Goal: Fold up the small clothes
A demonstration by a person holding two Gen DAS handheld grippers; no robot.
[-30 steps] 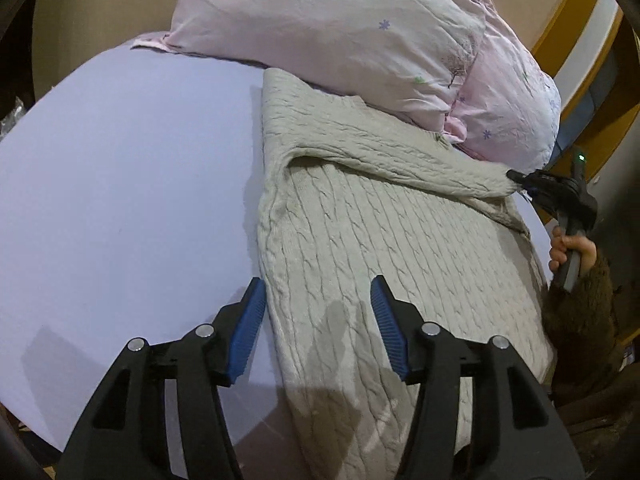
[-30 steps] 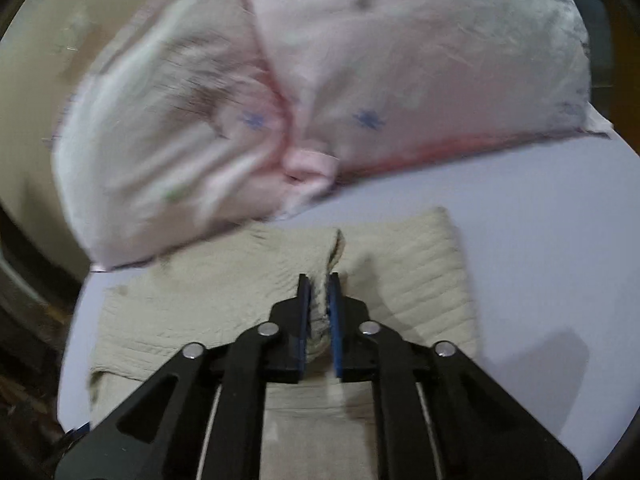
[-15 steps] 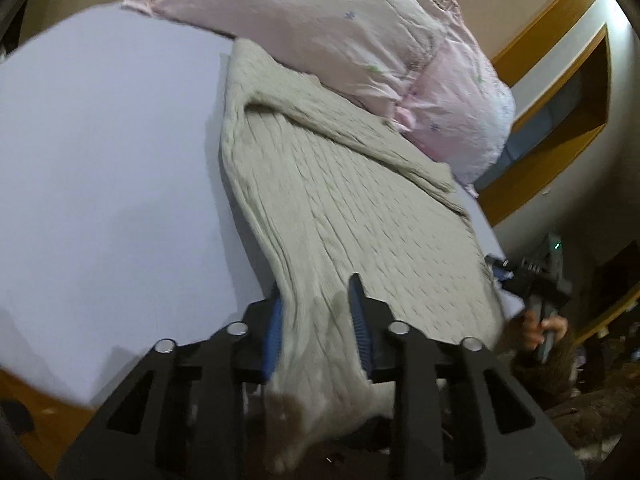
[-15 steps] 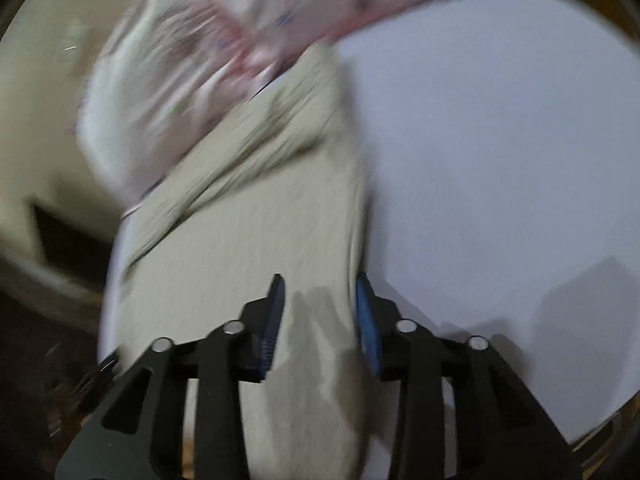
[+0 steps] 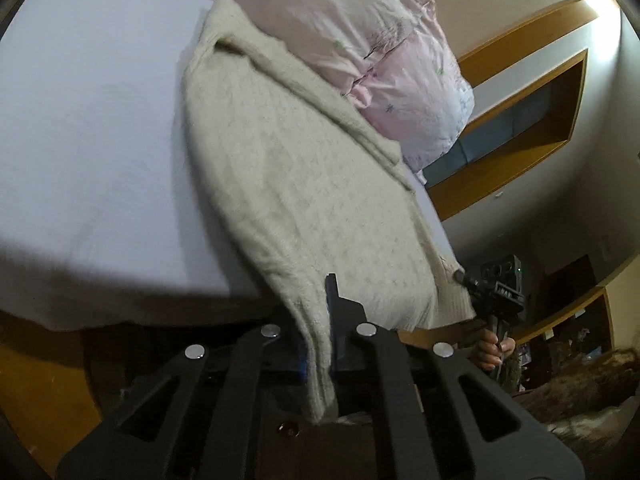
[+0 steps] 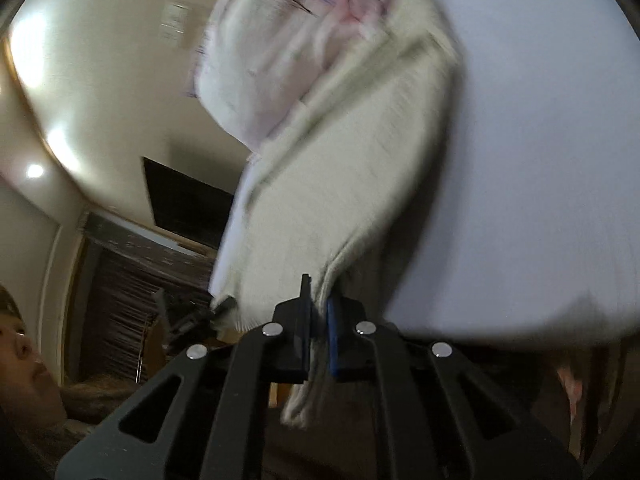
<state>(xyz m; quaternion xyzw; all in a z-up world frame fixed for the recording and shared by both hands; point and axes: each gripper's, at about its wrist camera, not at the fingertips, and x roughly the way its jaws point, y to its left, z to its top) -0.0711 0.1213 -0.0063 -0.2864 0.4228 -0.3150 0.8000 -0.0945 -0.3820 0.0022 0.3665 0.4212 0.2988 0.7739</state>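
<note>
— Where is the cream cable-knit sweater (image 5: 304, 184)?

— It lies stretched along the pale lavender bed sheet (image 5: 88, 120), its far end touching the pink floral pillows (image 5: 372, 32), and its near hem is pulled past the edge of the mattress, hanging down.

— What is the left gripper (image 5: 320, 344) doing?

— Its black jaws with blue pads are pressed together on one corner of the hem; a strip of knit runs down between them and dangles below.

— And the right gripper (image 6: 318, 320)?

— The same: pinching the other hem corner, with layers of the cream knit squeezed between the pads and a tail of fabric drooping beneath. That view is motion-blurred, so the weave is hard to make out there.

— Can each gripper be seen from the other camera?

— Yes. In the left wrist view the right one shows at the sweater's far corner, gripped by the person's hand (image 5: 492, 350). In the right wrist view the left one appears as a dark shape at the opposite corner, too blurred for detail.

— Anything else around?

— A wood-trimmed wall niche (image 5: 520, 120) beyond the pillows, and part of the person's face (image 6: 20, 360) at the left edge of the right wrist view.
</note>
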